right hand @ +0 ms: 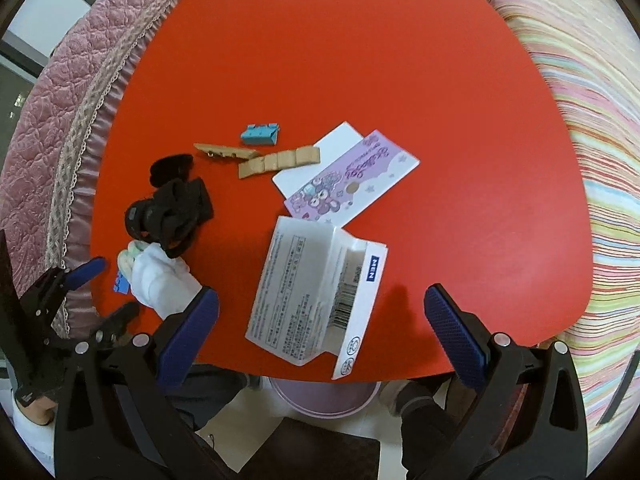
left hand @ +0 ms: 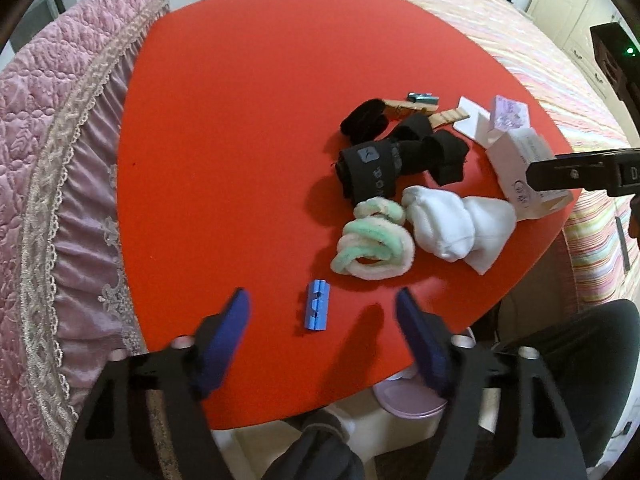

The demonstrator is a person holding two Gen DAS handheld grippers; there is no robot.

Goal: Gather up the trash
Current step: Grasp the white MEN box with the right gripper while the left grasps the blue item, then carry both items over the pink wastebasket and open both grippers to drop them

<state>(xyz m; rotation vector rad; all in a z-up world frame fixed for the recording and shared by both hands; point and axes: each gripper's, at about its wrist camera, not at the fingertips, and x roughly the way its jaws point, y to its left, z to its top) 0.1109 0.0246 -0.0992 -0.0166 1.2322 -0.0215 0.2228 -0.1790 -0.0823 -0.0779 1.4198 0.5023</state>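
Basically nothing collected yet; left gripper (left hand: 322, 322) part open, empty, small blue plastic piece (left hand: 317, 310) lying between its fingers untouched; right gripper (right hand: 322, 322) wide open, empty, opened white carton (right hand: 316, 300) between its fingers; purple card (right hand: 352, 178), wooden clothespin bits (right hand: 280, 162) beyond; pink bin (right hand: 324, 398) below table edge (right hand: 400, 60).

Matt red table (right hand: 360, 60), fluffy cloth socks (left hand: 452, 224), glossy paper box (right hand: 316, 300).
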